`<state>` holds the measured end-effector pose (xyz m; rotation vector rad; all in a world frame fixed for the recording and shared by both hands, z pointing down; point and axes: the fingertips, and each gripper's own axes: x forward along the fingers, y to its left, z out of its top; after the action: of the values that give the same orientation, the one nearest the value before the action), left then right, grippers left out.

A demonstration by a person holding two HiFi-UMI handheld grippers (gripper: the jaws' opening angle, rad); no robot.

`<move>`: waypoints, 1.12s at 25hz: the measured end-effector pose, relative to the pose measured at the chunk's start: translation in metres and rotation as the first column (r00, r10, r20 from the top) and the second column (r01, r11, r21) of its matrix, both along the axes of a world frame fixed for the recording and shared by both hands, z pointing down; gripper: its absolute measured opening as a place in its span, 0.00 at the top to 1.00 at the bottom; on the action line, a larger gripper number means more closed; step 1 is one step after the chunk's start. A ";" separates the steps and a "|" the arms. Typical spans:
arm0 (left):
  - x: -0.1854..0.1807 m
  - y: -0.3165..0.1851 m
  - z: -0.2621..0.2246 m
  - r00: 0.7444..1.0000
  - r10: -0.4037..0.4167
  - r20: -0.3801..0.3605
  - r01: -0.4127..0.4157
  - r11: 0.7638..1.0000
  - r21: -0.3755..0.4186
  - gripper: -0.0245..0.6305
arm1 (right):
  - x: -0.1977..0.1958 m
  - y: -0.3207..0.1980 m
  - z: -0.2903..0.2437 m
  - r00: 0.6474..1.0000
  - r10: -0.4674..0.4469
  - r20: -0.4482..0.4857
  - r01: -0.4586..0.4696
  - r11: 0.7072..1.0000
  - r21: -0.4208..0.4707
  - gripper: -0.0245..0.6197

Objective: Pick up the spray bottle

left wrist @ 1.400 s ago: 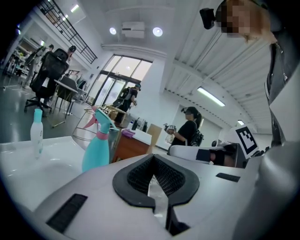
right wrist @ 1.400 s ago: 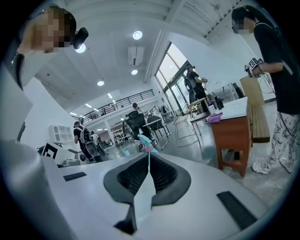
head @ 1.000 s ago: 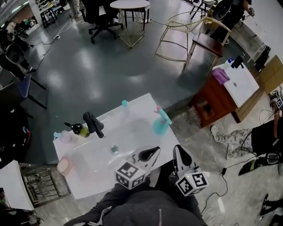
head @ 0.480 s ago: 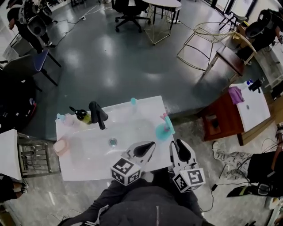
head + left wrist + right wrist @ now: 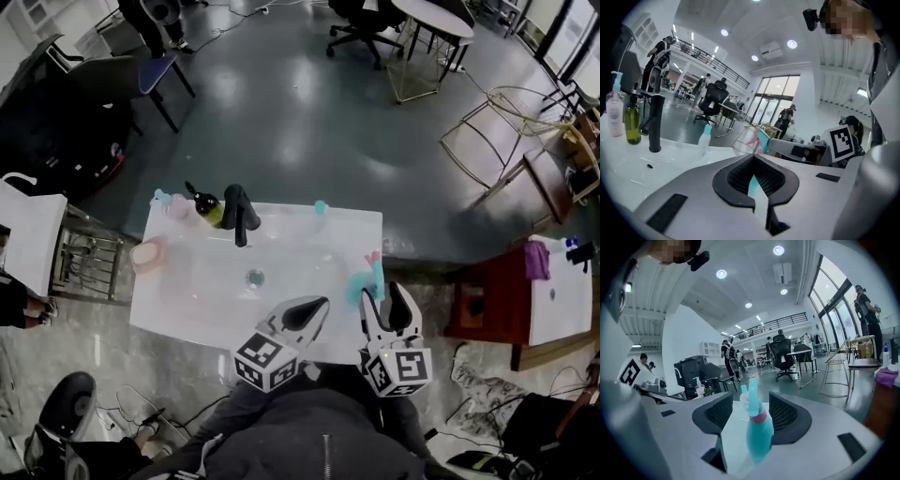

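Note:
A teal spray bottle [image 5: 360, 285] with a pink collar and trigger stands upright near the right front edge of the white sink counter [image 5: 169, 309]. My right gripper [image 5: 382, 302] is open and its jaws have just been opening. In the right gripper view the spray bottle [image 5: 758, 430] stands between the two pads [image 5: 717, 414], which do not press on it. My left gripper [image 5: 307, 315] hovers over the counter's front edge, left of the bottle, shut and empty. The left gripper view shows those closed jaws of my left gripper [image 5: 754, 177], with the bottle's head [image 5: 760, 139] beyond them.
A black faucet [image 5: 239, 214], a green bottle [image 5: 208, 208], a pink pump bottle [image 5: 174, 202] and a small teal-capped bottle [image 5: 320, 208] line the counter's back. A pink soap dish [image 5: 147, 253] sits at its left. A wooden side table [image 5: 487, 305] stands to the right.
My right gripper has moved forward up to the spray bottle and its jaws have gone from shut to open around it. The left gripper shifted a little and stayed shut.

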<state>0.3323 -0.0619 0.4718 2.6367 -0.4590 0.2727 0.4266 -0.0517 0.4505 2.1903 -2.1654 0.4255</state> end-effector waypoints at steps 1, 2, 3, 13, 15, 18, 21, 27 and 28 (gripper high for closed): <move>-0.001 -0.001 0.001 1.000 -0.022 0.004 0.022 1.000 -0.002 0.95 | 0.001 -0.003 -0.001 1.000 -0.014 -0.009 0.014 1.000 0.009 0.65; -0.001 -0.002 0.002 0.999 -0.043 0.006 0.043 0.999 -0.005 0.95 | 0.001 -0.006 -0.001 0.999 -0.031 -0.018 0.031 0.999 0.015 0.65; -0.001 -0.003 0.003 0.998 -0.064 0.008 0.064 0.998 -0.008 0.95 | 0.002 -0.009 -0.001 0.999 -0.047 -0.023 0.048 0.999 0.017 0.65; -0.008 -0.001 0.006 0.968 -0.249 0.009 0.250 0.968 -0.020 0.95 | -0.003 -0.033 0.010 0.980 -0.194 -0.045 0.194 0.981 0.002 0.65; -0.013 0.000 0.008 0.957 -0.291 0.017 0.291 0.956 -0.024 0.95 | -0.004 -0.036 0.012 0.975 -0.217 -0.049 0.217 0.976 0.003 0.65; -0.022 0.002 0.010 0.939 -0.342 0.027 0.342 0.939 -0.025 0.95 | -0.004 -0.039 0.013 0.970 -0.234 -0.060 0.235 0.972 0.009 0.65; -0.028 0.007 0.011 0.927 -0.373 0.032 0.374 0.927 -0.030 0.95 | 0.000 -0.043 0.015 0.971 -0.228 -0.075 0.230 0.973 0.008 0.65; -0.030 0.014 0.016 0.918 -0.394 0.040 0.395 0.917 -0.046 0.95 | 0.008 -0.045 0.013 0.978 -0.189 -0.092 0.192 0.981 0.028 0.83; -0.030 0.014 0.016 0.919 -0.393 0.040 0.395 0.918 -0.047 0.95 | 0.008 -0.045 0.012 0.977 -0.191 -0.098 0.195 0.980 0.028 0.84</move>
<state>0.3026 -0.0481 0.4876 2.4197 -0.9618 0.1900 0.4344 -0.0968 0.4629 1.9480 -2.3228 0.2686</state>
